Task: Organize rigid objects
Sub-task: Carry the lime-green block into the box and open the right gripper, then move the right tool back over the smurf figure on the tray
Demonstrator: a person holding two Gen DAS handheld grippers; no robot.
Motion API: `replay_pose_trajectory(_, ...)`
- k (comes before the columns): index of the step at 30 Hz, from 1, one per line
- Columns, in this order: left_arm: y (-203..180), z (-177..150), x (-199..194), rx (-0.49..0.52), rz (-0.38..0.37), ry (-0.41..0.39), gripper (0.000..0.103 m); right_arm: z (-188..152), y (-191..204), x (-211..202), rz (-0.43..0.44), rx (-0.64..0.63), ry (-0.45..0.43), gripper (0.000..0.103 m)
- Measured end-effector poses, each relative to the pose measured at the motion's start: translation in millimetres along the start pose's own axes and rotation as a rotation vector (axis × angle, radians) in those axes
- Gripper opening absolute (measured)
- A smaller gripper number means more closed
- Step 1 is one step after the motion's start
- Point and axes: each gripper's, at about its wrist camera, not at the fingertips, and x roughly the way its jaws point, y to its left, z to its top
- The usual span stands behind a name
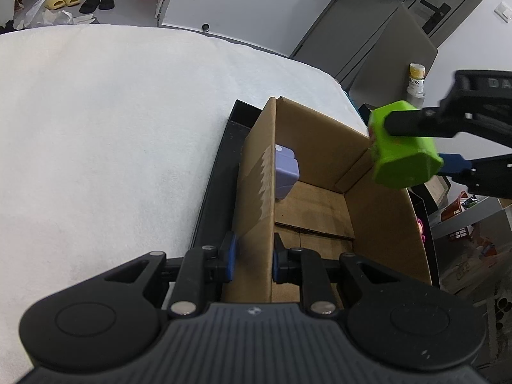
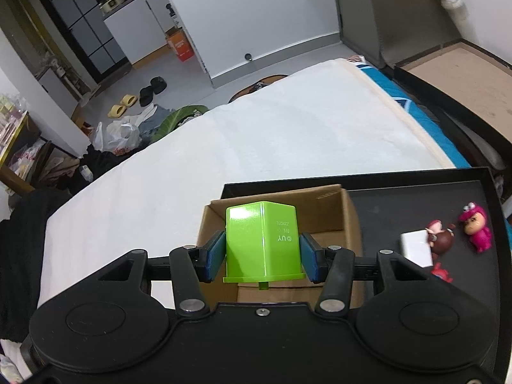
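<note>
The green block (image 2: pixel 264 240), clenched in my right claw (image 2: pixel 262 252), hangs over the far-right corner of the cardboard box (image 1: pixel 377 211), whose wall my left claw (image 1: pixel 254 256) pinches steady, so the drop lies straight below.

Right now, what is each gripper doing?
Left gripper: closed on the cardboard box wall.
Right gripper: closed on the green block, above the box.

Left tool (image 1: pixel 252 260): black plastic, ribbed grey housing, two round caps, silver pivot pins, blue pads on fingers (image 1: pixel 229 260). Right tool (image 2: pixel 262 256): same black build, centre screw, silver pins, blue ribbed pads (image 2: pixel 312 257).
</note>
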Motion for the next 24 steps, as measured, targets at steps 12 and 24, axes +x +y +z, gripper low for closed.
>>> replay_pose_trajectory(12,2,0,1,-0.003,-0.024,-0.003,0.022,-7,-3,8,-0.063,-0.014,-0.013,0.061)
replay_pose_trajectory(24,-3,-2,1,0.009,-0.011,-0.014,0.022,-13,-46,-43,-0.125,0.028,-0.074,0.073)
